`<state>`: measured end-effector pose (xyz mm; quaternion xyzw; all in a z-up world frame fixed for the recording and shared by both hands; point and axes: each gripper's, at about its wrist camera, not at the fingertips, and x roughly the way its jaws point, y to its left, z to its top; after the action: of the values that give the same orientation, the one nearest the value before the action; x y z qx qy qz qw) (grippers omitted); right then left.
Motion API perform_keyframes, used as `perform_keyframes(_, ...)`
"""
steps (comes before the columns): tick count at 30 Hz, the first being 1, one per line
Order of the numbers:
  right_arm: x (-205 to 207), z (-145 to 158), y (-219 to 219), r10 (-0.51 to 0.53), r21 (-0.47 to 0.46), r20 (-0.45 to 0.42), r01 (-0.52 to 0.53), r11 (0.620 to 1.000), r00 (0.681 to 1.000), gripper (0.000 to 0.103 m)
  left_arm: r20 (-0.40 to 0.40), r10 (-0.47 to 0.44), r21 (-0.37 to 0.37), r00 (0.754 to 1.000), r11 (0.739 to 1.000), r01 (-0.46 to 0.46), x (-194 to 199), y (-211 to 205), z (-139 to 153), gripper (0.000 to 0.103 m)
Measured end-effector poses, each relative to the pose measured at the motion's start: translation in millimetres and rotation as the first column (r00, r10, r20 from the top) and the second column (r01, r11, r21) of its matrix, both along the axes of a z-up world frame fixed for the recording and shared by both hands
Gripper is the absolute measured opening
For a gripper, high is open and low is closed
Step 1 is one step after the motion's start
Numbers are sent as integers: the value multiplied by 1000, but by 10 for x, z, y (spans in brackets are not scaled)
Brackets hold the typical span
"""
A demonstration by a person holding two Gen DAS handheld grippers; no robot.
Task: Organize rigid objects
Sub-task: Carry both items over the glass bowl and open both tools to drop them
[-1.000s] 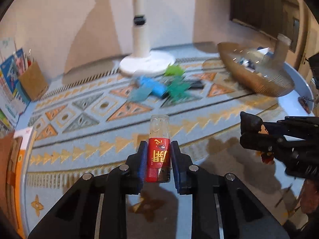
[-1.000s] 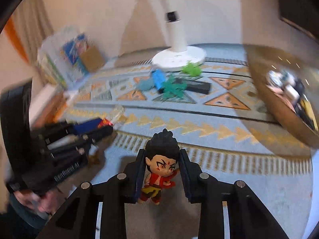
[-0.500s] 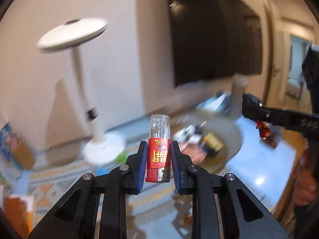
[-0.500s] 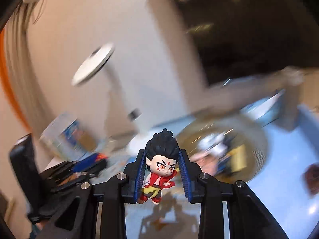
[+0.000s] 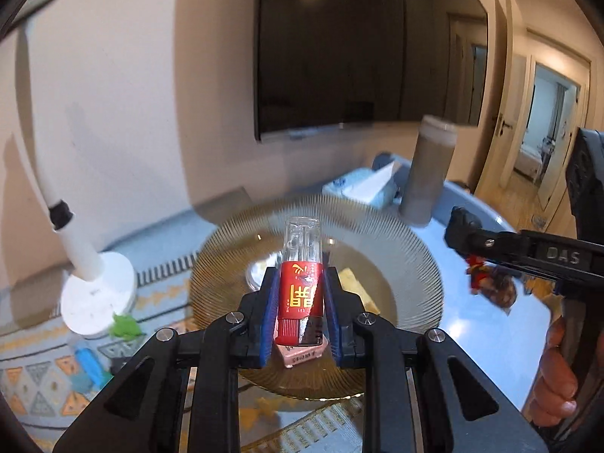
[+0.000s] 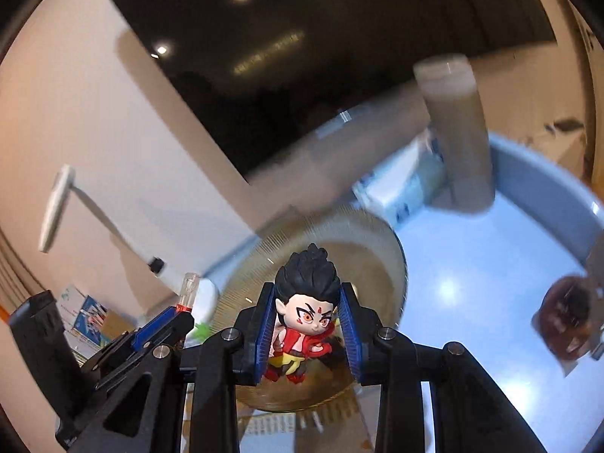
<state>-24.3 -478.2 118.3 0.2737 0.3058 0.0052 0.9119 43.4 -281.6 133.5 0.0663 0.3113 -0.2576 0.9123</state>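
Note:
My left gripper is shut on a small red tube with a clear cap, held upright over the ribbed golden bowl. The bowl holds a pink box and other small items, partly hidden by the tube. My right gripper is shut on a black-haired toy figure in red, above the same golden bowl. In the left wrist view the right gripper reaches in from the right with the figure below its tip. In the right wrist view the left gripper and its tube show at lower left.
The bowl sits on a round blue table. A tall brown cylinder and a tissue pack stand behind it. A white lamp base, a green toy and blue toys lie on the patterned rug. A dark packet rests at the right.
Both grippers have risen from over the rug and swung right to hover above the golden bowl on the blue table. Each keeps its hold on its object.

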Motion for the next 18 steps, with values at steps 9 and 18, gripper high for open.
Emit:
perform_keyframes(9,-17,-62,-107,-88,-91,-42,84,992,995,45,-8,34,-37,999,999,-34,79,152,7,70)
perform_keyframes(18,-427,510,352,-30,-137,120,46,989,992,63,126,174,-169,977,974,-152,-342,1228,732,70)
